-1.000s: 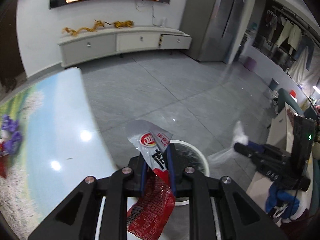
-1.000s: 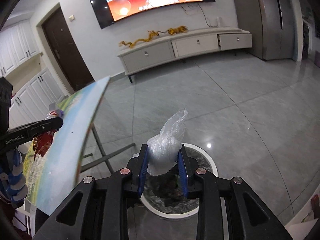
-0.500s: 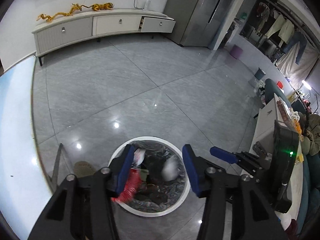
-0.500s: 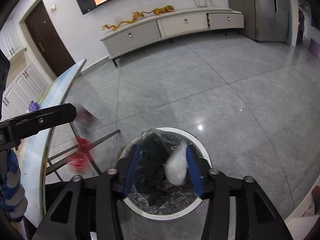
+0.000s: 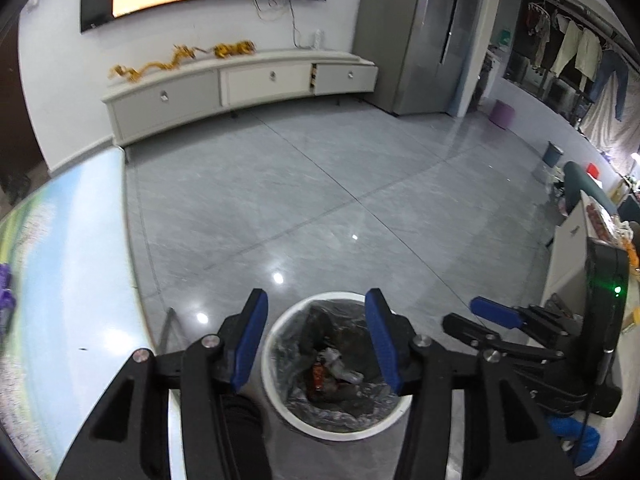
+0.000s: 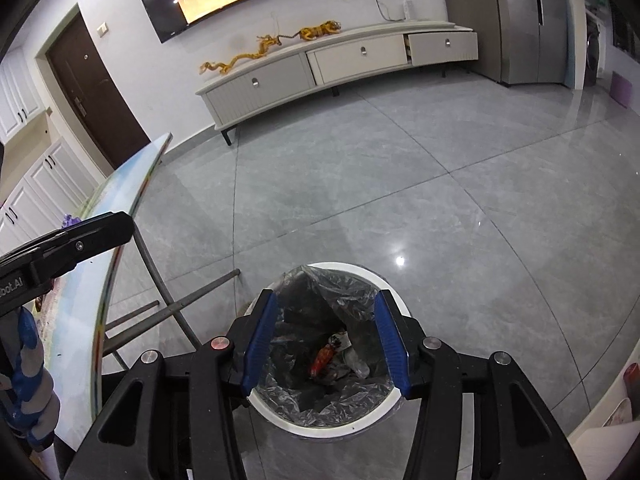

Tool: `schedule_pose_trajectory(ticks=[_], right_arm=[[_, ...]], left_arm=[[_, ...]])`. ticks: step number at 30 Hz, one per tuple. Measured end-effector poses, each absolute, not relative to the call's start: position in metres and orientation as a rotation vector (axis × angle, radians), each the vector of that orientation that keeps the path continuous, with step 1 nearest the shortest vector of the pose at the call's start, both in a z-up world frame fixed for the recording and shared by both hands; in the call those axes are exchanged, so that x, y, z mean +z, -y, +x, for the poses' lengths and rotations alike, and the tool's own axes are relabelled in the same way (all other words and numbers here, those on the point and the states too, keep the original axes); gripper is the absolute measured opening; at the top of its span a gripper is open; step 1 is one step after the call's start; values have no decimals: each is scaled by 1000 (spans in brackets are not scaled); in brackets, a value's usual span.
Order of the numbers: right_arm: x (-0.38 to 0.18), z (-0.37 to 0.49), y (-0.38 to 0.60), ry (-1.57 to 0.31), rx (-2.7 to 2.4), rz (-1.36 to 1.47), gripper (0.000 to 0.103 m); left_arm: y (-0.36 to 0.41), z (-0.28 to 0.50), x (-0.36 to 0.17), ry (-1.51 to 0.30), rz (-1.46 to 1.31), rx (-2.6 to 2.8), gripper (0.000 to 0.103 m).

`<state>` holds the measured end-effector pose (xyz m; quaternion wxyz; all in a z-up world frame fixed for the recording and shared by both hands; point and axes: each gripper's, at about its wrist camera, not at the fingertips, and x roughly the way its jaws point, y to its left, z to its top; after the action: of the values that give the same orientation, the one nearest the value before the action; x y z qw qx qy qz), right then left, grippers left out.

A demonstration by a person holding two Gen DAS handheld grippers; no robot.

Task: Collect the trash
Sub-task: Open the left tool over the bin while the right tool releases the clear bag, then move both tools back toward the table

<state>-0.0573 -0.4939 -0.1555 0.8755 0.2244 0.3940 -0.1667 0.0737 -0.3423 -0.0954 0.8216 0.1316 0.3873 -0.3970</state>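
A round white trash bin (image 5: 280, 400) (image 6: 384, 280) with a clear liner stands on the grey floor below both grippers. Inside it lie the red snack wrapper (image 5: 318, 374) (image 6: 322, 358) and the crumpled clear plastic bag (image 5: 346, 374) (image 6: 356, 360). My left gripper (image 5: 316, 320) hangs open above the bin with nothing between its blue pads. My right gripper (image 6: 326, 320) is open over the bin too, its jaws empty. In the left wrist view the right gripper (image 5: 496, 318) shows at the right; in the right wrist view a left gripper finger (image 6: 80, 240) shows at the left.
A table with a printed landscape cover (image 5: 68, 280) (image 6: 120, 208) stands left of the bin, its metal legs (image 6: 176, 304) beside the rim. A low white TV cabinet (image 5: 240, 88) lines the far wall. Furniture and clutter (image 5: 592, 240) sit at the right.
Both grippers opened. The red wrapper fell from the left gripper and the clear bag from the right; both now lie in the bin. Both hands moved a little lower.
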Motion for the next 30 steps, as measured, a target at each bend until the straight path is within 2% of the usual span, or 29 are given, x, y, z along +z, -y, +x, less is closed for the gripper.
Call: schedule_pose_trajectory(ticks=[6,30], right_arm=[[-140,-71,490,-788,-358,469,50],[-92,-101,470,-706,-375,416,50]], left_arm=[[328,57,-77,-731,298,-803,57],[291,16,-37,-596,299,-777,57]])
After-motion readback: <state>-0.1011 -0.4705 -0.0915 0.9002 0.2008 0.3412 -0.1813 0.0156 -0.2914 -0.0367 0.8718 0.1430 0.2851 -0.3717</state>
